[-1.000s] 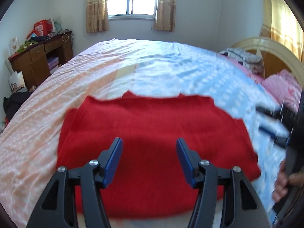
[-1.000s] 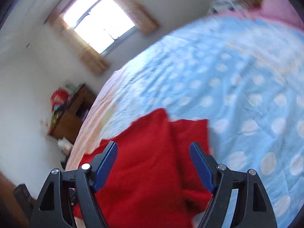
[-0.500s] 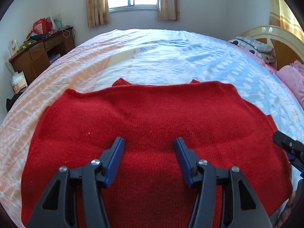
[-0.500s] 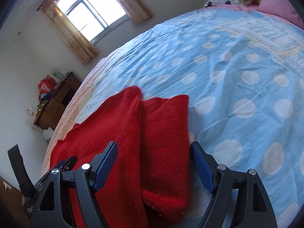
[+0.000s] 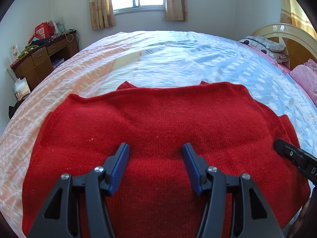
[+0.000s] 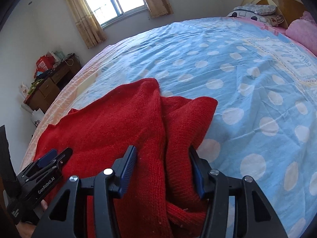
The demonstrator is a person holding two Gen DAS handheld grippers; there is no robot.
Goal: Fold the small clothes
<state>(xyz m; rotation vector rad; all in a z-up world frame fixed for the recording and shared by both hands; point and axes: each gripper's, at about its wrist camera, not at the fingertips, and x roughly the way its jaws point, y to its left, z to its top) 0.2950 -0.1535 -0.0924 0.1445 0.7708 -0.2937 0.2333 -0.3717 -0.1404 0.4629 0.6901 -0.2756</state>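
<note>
Sunlit bedroom: we are working over a bed [image 5: 178, 59] under a spotted sheet, with a desk [image 5: 45, 57] far off to the left of our tongs. We are finding the sweater [image 5: 158, 129] lying flat on the near part of the bed, directly beneath and ahead of both tools.

Our left tongs [image 5: 155, 164] are standing apart just over the middle of the knit, nothing between the pads; both views now sit lower and closer to the cloth than a second ago.

Our right tongs [image 6: 162, 168] have just been closing, and a bunched fold of the sweater's right side is lying between them. The right pad is pressing into the knit; the left pad is showing a gap, so we are judging the grip as not yet made.

We are reading this as the start of a fold.

Containers: we are seeing only the desk drawers, shut, contents unknown.
</note>
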